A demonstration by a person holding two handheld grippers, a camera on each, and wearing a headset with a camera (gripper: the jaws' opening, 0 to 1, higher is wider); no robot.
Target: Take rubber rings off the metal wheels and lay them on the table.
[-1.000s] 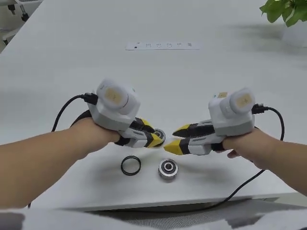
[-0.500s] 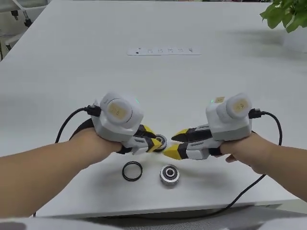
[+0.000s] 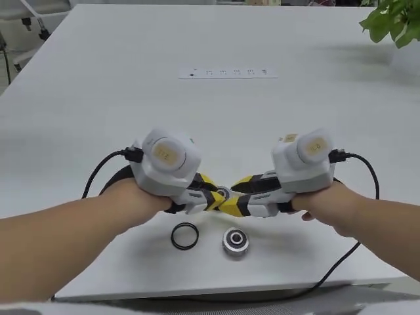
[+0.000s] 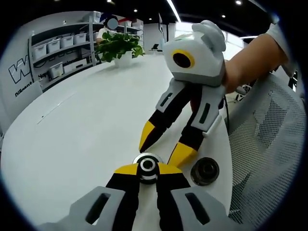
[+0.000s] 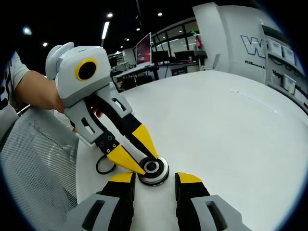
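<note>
- Metal wheel (image 5: 153, 169): pinched in left tongs (image 4: 147, 170), held clear above tabletop (image 3: 98, 98), near its front edge.
- Right tongs (image 5: 155, 179): spread, same wheel between and just ahead of the tips; nothing gripped yet.
- Rubber ring (image 5: 165, 174) on held wheel: judged still in place, going by the dark band round the rim in right gripper view; not certain.
- Step in hand, as judged: catching that ring. Close right tongs on the rubber edge only, never on the metal. Keep left pinch firm. Peel sideways off the rim rather than tugging straight.
- Loose ring (image 3: 184, 235): flat on tabletop below the tongs, near second wheel (image 3: 235, 240), not touching it.
- Against head view one second back: tips then well apart, now brought together at the held wheel; loose ring and second wheel lying as before.
</note>
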